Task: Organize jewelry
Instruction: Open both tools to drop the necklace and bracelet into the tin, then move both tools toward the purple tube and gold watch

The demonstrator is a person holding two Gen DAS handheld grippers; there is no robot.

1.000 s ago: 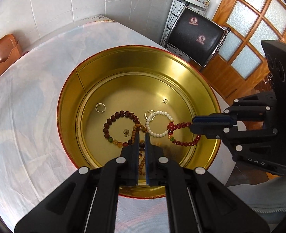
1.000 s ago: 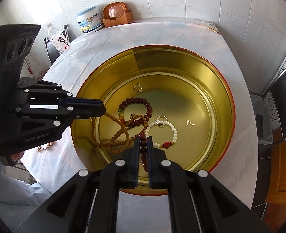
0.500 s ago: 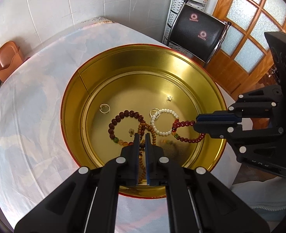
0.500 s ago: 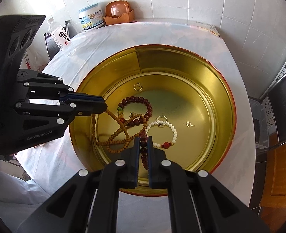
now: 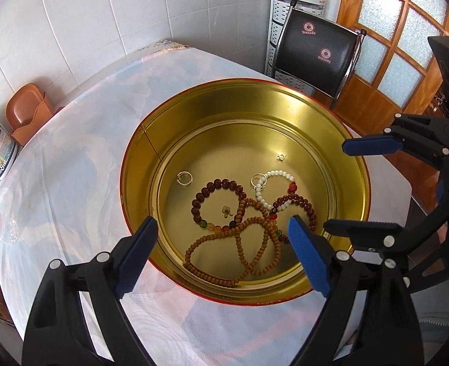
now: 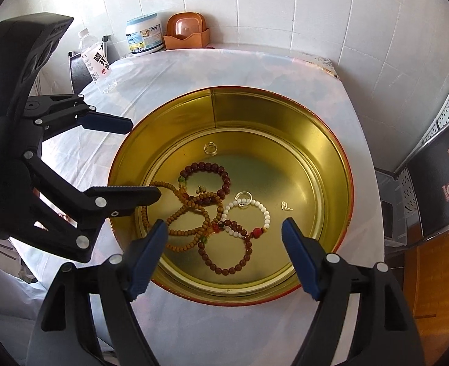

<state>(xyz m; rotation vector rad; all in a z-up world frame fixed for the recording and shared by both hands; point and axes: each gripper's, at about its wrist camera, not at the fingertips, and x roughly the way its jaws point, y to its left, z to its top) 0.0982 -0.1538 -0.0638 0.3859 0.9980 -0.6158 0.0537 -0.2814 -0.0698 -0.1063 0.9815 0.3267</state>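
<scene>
A round gold tin point(image 5: 193, 113) point(image 6: 285, 116) sits on the white-clothed table. Inside lie a long wooden bead string point(image 5: 255, 222) point(image 6: 178, 231), a dark red bracelet point(image 5: 215, 184) point(image 6: 212, 166), a white bead bracelet point(image 5: 280, 173) point(image 6: 265, 213), a red-brown bracelet point(image 5: 306, 207) point(image 6: 224, 270), two silver rings point(image 5: 184, 178) point(image 6: 210, 148) and a small earring point(image 5: 281, 157) point(image 6: 286, 206). My left gripper point(image 5: 222, 236) point(image 6: 142, 158) is open and empty above the tin's near edge. My right gripper point(image 6: 224, 238) point(image 5: 346, 189) is open and empty over the opposite rim.
An orange container point(image 6: 187, 32) point(image 5: 29, 113), a white tub point(image 6: 143, 35) and a water bottle point(image 6: 94, 56) stand at the table's wall side. A black chair point(image 5: 316, 52) and a white shelf rack stand beside the table near a wooden door.
Both grippers were shut and low over the tin. Both have opened wide and drawn back upward, leaving the bead strings lying in the tin.
</scene>
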